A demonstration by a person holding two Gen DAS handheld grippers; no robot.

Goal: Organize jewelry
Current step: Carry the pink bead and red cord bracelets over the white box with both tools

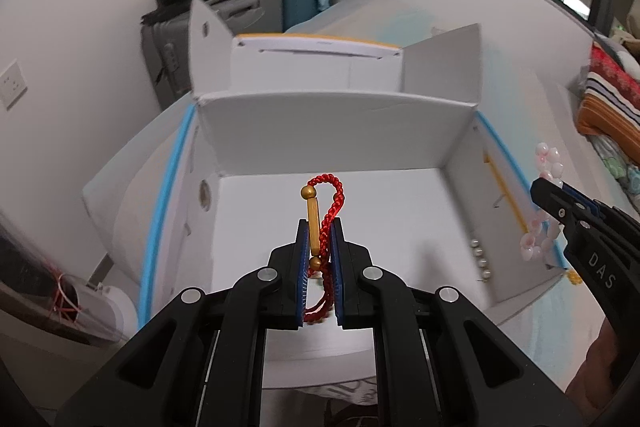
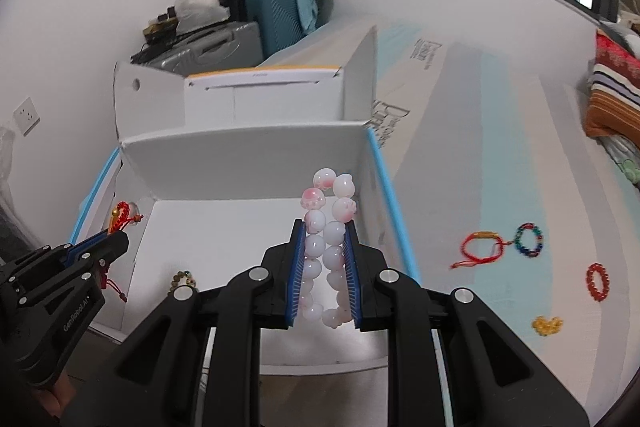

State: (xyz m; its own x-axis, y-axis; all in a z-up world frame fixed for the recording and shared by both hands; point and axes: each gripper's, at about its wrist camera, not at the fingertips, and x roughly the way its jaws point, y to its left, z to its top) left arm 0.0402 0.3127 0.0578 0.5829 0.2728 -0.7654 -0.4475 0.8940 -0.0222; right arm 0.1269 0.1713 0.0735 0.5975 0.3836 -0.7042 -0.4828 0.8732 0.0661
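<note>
Left claw: the left claw (image 1: 319, 227) is clamped tight on a red cord (image 1: 331, 205), its blue pads pinching the braid and the gold tube threaded on it, so the loop stands up past the tips instead of dangling.
Right claw: the right claw (image 2: 325, 227) is closed around a bead bracelet (image 2: 326, 247), squeezed flat into two rows between the pads, the top beads poking out ahead of the tips.
Why held so: both pieces sit over the open white box (image 1: 460, 195), just ahead of and below each claw; I judge they are being carried in for dropping.
Box: thin white card, matte, flaps up, blue tape along its outer edges; a small beaded piece (image 2: 184, 279) lies on its floor, down and left of the right claw.
Cord: woven, rough, limp; the gold bar smooth and hard with round ends.
Beads: glossy, round, milky white with pink blush, likely slippery.
Pads: ribbed blue rubber, good bite on cord.
Left out: right of the right claw, on the pale surface, a red string bracelet (image 2: 480, 247), a dark multicolour ring (image 2: 530, 240), a red bead ring (image 2: 597, 281) and a yellow cluster (image 2: 547, 325), well apart from the box.
</note>
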